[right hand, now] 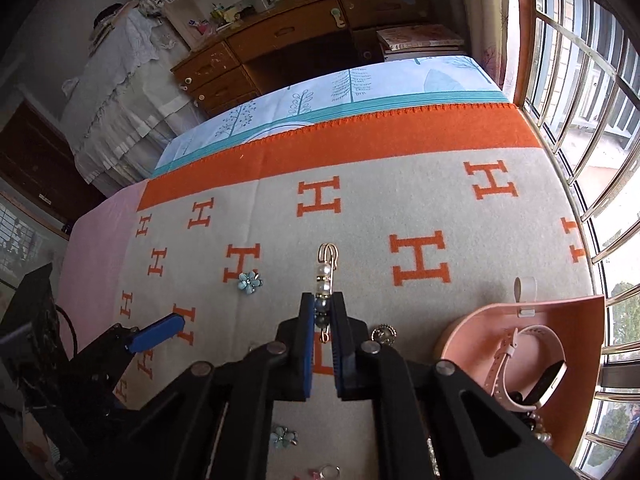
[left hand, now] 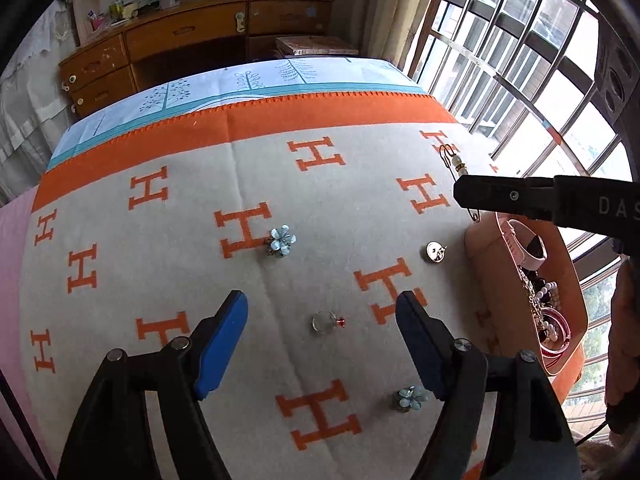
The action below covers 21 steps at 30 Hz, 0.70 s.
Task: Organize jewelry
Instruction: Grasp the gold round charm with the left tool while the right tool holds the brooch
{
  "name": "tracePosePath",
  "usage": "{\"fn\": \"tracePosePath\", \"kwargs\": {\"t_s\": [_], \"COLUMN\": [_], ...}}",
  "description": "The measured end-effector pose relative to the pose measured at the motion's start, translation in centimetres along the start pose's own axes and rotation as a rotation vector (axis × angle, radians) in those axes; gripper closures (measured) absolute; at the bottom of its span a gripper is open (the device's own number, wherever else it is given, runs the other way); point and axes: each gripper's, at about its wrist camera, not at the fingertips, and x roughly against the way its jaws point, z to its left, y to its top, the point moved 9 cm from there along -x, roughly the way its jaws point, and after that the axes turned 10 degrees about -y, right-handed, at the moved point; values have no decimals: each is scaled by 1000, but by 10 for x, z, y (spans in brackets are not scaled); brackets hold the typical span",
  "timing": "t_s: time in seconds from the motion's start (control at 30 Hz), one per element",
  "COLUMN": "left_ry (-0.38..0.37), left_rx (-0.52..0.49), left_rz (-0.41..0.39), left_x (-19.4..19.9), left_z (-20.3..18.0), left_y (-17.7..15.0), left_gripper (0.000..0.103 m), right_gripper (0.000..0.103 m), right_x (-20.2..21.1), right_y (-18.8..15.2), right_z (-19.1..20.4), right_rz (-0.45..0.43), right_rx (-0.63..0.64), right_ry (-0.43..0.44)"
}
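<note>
bed [left hand: 120, 128] | blanket [left hand: 340, 208] | ring [left hand: 326, 322], flower earrings [left hand: 282, 240], pink box [left hand: 492, 280]

Left gripper [left hand: 322, 322]: black linkage arms w/ blue pads, pointing steeply down, jaws standing wide apart, nothing between pads. Left blue fingertip [left hand: 224, 344] and right one both clear of any contact. Seen again from right wrist cam as a blue pad tip at lower left [right hand: 158, 336], angled up and to the right.

Right gripper [right hand: 324, 316]: also tilted steeply down, jaws drawn nearly together, pads clamped on beaded pin [right hand: 326, 276] that sticks out fwd past the tips. From left wrist cam, only one black finger [left hand: 504, 196] crossing in from right edge; pads hidden there. Possibly a dark sleeve at far right edge, too blurred to confirm.
</note>
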Motion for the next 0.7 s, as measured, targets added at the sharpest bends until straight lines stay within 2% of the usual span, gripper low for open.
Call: {"fn": "tracePosePath", "kwargs": {"t_s": [0.17, 0.3, 0.43, 0.57, 0.7], "left_ry": [-16, -29, -27, 1, 24], "left_rx": [-109, -162, -168, -189, -192], "left_rz": [26, 83, 126, 137, 136], "left_x": [-28, -56, -77, -86, -88], "left_z": [-36, -55, -64, -71, -73], "left_y": [15, 18, 16, 16, 20], "left_gripper": [30, 40, 42, 43, 54], "right_gripper": [96, 96, 96, 96, 96], "right_x": [35, 47, 49, 50, 48], "right_y": [-3, -10, -19, -21, -21], "right_z": [-20, -42, -62, -82, -100], "right_rz": [-71, -127, -134, -145, -138], "right_rx": [-38, -36, -59, -91, -138], "right_ry": [54, 23, 46, 65, 100]}}
